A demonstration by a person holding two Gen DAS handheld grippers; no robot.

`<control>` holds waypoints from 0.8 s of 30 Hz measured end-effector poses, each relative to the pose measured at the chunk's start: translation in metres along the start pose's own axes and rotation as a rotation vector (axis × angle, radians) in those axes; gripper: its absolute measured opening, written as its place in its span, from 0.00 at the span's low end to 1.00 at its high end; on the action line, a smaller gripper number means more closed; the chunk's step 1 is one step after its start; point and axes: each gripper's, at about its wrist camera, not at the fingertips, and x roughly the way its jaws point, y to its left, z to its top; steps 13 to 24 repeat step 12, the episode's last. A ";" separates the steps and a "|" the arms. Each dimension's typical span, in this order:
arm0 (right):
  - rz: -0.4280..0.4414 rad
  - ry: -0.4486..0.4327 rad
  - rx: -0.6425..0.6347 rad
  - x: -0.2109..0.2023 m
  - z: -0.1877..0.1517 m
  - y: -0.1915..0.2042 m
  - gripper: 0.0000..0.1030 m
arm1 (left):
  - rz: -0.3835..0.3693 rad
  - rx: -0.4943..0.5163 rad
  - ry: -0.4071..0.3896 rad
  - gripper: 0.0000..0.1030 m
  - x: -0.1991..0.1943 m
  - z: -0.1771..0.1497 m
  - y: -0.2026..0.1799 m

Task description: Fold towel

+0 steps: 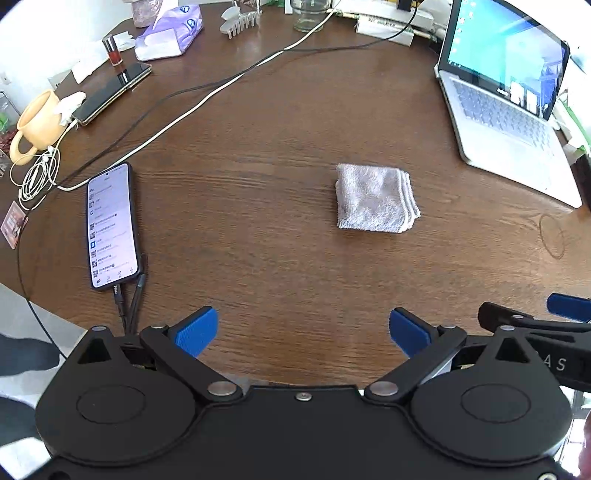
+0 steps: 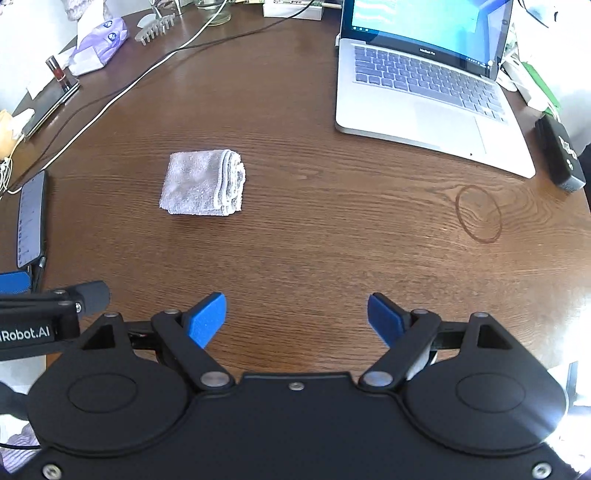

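A small grey towel (image 1: 375, 197) lies folded into a thick square on the brown wooden table, its layered white-edged hems facing right. It also shows in the right wrist view (image 2: 203, 182). My left gripper (image 1: 303, 332) is open and empty, held near the table's front edge, well short of the towel. My right gripper (image 2: 297, 319) is open and empty too, near the front edge, with the towel ahead to its left. The right gripper's side shows at the right of the left wrist view (image 1: 535, 321).
An open laptop (image 2: 424, 85) stands at the back right. A lit phone (image 1: 110, 225) with cables lies at the left. A mug (image 1: 37, 122), tissue pack (image 1: 170, 33), second phone, hair clip, a glass jar and cords sit along the back. A black box (image 2: 559, 153) is far right.
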 end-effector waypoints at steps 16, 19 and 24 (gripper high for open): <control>0.002 0.004 -0.030 0.004 0.009 0.003 0.84 | -0.006 0.007 0.012 0.97 0.003 0.001 0.002; 0.002 0.004 -0.030 0.004 0.009 0.003 0.84 | -0.006 0.007 0.012 0.97 0.003 0.001 0.002; 0.002 0.004 -0.030 0.004 0.009 0.003 0.84 | -0.006 0.007 0.012 0.97 0.003 0.001 0.002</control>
